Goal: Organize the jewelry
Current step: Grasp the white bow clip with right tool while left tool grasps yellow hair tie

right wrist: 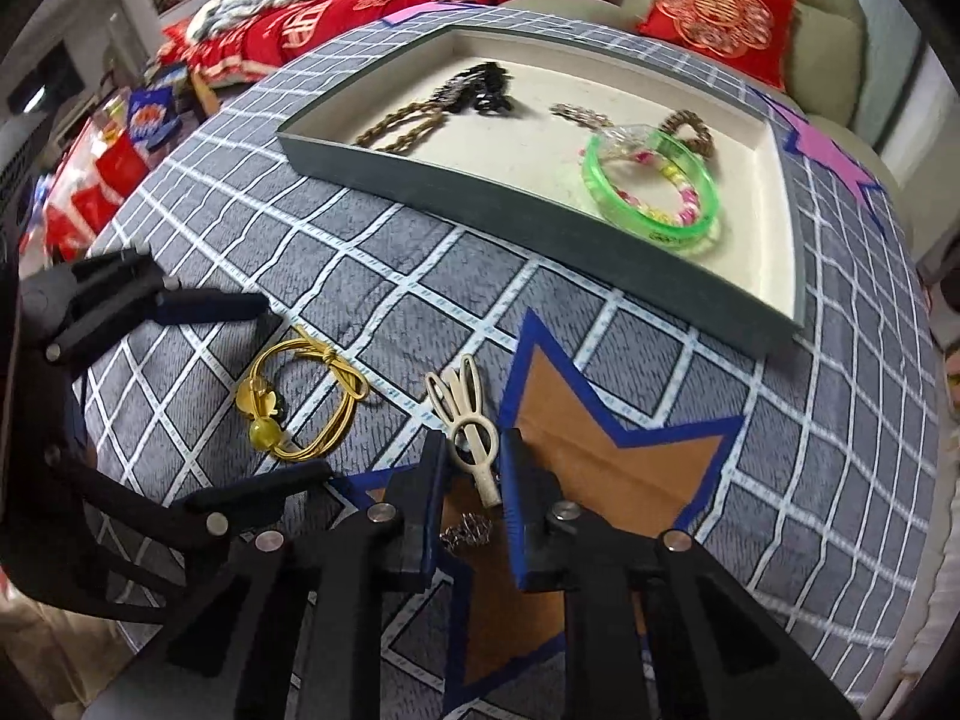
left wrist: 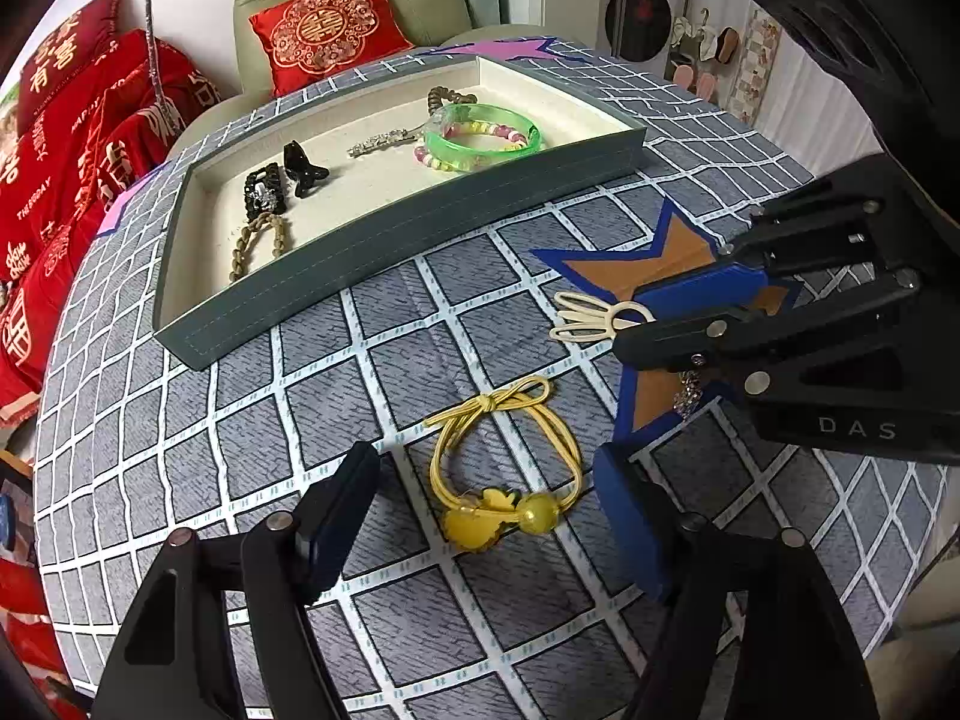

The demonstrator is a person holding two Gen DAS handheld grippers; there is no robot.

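A yellow elastic hair tie [left wrist: 501,513] with bead charms lies on the grey checked cloth. My left gripper [left wrist: 483,462] stands open astride it, one finger on each side, neither pad touching. A cream hair clip [right wrist: 459,396] lies at the edge of an orange star patch [right wrist: 600,456]. My right gripper [right wrist: 475,444] is shut on the ring end of this clip, which still rests on the cloth. A small silvery chain piece [right wrist: 468,531] lies under the right gripper's fingers. The left wrist view shows the right gripper [left wrist: 630,324] coming in from the right.
A grey tray [left wrist: 420,228] with a cream lining sits at the far side of the table. It holds a green bangle [left wrist: 480,147], a beaded bracelet, black clips and braided bands. Red cushions and a sofa stand beyond the table's edge.
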